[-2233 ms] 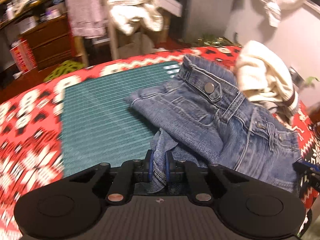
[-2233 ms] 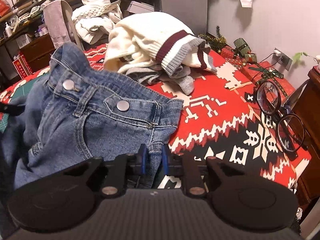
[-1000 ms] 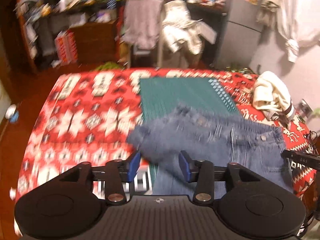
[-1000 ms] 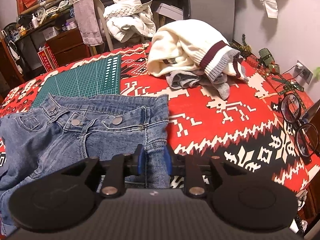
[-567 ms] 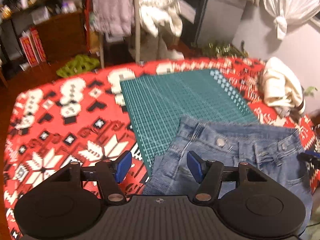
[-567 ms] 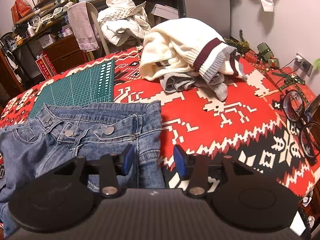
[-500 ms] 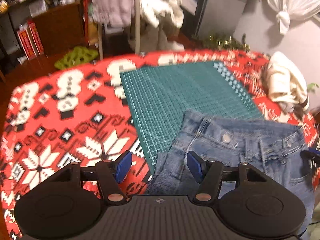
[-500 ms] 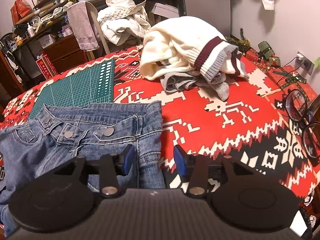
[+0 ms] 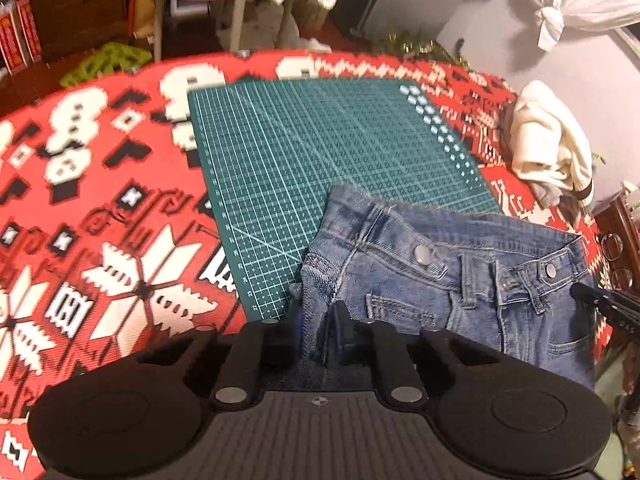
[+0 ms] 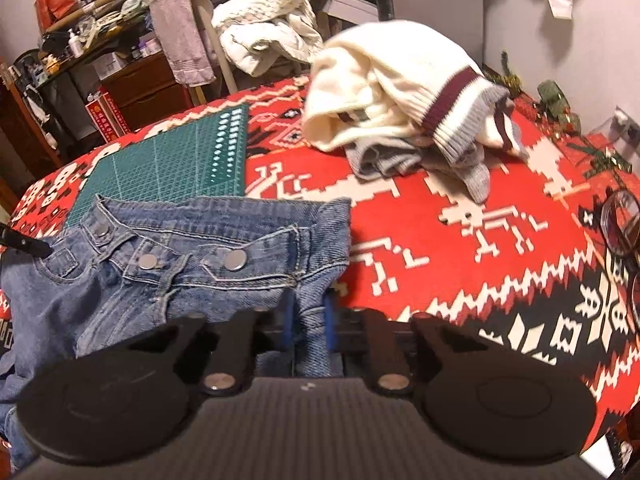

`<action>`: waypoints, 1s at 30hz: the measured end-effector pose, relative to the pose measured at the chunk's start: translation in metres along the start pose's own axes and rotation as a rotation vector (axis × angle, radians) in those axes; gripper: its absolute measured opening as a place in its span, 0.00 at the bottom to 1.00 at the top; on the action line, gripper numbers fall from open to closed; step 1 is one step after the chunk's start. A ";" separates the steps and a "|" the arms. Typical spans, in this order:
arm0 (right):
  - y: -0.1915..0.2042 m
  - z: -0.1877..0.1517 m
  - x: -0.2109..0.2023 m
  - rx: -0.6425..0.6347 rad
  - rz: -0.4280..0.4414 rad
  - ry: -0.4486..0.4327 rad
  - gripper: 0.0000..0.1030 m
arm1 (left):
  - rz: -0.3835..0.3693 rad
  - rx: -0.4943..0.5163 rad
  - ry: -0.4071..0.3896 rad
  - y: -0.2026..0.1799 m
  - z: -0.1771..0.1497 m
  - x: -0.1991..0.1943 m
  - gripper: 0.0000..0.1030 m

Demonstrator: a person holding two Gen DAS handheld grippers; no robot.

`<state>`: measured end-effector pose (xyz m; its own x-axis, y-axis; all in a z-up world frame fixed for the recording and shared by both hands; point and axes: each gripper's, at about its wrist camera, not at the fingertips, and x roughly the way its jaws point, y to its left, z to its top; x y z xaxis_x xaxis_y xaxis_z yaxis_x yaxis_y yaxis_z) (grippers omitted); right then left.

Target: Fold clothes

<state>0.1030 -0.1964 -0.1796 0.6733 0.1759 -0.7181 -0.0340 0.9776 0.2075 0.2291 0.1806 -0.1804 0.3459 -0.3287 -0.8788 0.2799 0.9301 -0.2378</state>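
A pair of blue denim jeans point(image 9: 460, 280) lies waist-up across the near edge of the green cutting mat point(image 9: 320, 152) and the red patterned tablecloth point(image 9: 100, 200). My left gripper point(image 9: 318, 320) is shut on the jeans' left side seam, just below the waistband. In the right wrist view the same jeans point(image 10: 180, 264) spread to the left, and my right gripper point(image 10: 308, 320) is shut on their right side edge. The legs hang off the near table edge, out of sight. The right gripper's tip point(image 9: 600, 304) shows at the far side of the jeans.
A cream sweater with a maroon stripe point(image 10: 392, 84) lies heaped on grey clothing at the back right of the table. Eyeglasses point(image 10: 624, 220) rest near the right edge. Behind the table stand a chair draped with clothes point(image 10: 264, 40) and cluttered shelves.
Half a second ago both grippers stood open at the jeans' sides. Both have since shut on the denim, the left on the left seam, the right on the right edge.
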 end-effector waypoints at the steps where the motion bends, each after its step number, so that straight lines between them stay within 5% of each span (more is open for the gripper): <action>1: 0.003 0.003 -0.003 -0.008 0.004 -0.010 0.09 | 0.008 -0.002 -0.019 -0.002 -0.002 -0.007 0.10; 8: 0.027 0.025 -0.020 -0.061 0.035 -0.079 0.09 | 0.013 -0.081 -0.191 -0.009 -0.024 -0.078 0.07; 15: 0.065 0.088 -0.027 -0.136 0.115 -0.141 0.08 | 0.033 -0.152 -0.290 -0.007 -0.029 -0.137 0.06; 24: 0.109 0.175 0.024 -0.237 0.127 -0.148 0.08 | 0.136 -0.191 -0.297 0.016 0.013 -0.101 0.06; 30: 0.105 0.185 0.092 -0.203 0.079 -0.076 0.09 | 0.208 -0.215 -0.261 0.036 0.034 -0.059 0.04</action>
<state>0.2979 -0.0991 -0.1015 0.7164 0.2514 -0.6509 -0.2316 0.9656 0.1181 0.2495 0.2279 -0.1233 0.5988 -0.1349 -0.7894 -0.0046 0.9851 -0.1718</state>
